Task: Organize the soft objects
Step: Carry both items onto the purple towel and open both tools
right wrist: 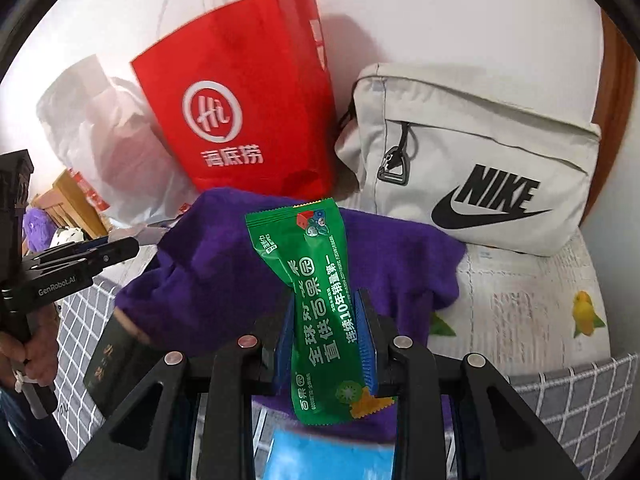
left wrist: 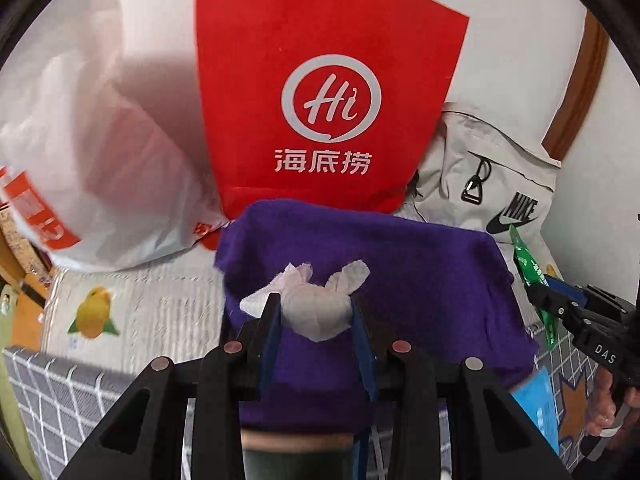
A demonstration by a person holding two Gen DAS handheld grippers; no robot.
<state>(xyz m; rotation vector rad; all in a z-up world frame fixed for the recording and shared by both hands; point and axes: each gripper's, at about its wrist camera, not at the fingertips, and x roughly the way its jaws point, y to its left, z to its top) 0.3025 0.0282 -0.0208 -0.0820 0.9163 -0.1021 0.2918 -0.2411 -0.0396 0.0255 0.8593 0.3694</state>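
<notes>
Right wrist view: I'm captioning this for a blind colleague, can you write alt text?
The right gripper has its fingers shut on a green snack packet, held above a purple cloth. Behind stand a red paper bag, a white plastic bag and a pale grey Nike bag. The left gripper shows at the left edge.

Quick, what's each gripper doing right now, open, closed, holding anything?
Left gripper: closed on a crumpled white tissue.
Right gripper: closed on a green snack packet.

Home: bedding (right wrist: 532, 292), shopping bags (left wrist: 328, 92)
</notes>
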